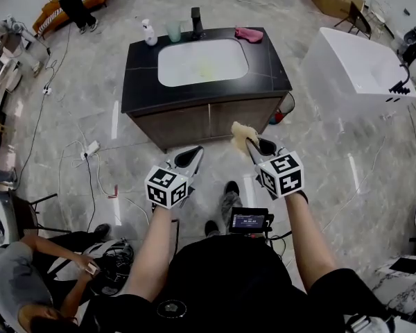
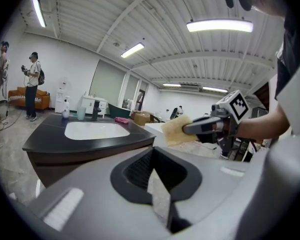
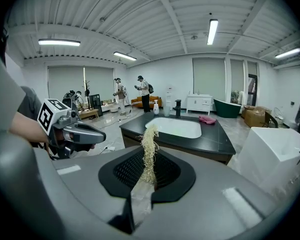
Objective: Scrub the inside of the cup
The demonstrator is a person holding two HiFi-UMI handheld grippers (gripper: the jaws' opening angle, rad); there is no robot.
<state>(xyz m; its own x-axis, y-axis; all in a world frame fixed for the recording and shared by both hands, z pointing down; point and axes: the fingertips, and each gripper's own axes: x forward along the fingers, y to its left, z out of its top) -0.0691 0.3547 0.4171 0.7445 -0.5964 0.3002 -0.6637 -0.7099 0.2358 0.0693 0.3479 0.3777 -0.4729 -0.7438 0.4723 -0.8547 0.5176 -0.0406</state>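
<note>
Right hand-held gripper (image 3: pixel 147 179) — pinching sponge (image 3: pixel 150 141), cup (image 1: pixel 173 31) ahead

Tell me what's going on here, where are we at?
A person stands short of the sink counter with a gripper in each hand. The right gripper is shut on a yellowish scrub pad; the left gripper is shut and empty. The cup sits untouched at the counter's back edge, between spray bottle and tap.

Two tongs (image 1: pixel 193 155) (image 1: pixel 253 148), one sponge (image 1: pixel 241 134), one cup (image 1: pixel 174 31), one spray bottle (image 1: pixel 150 33), one pink cloth (image 1: pixel 249 35)
</note>
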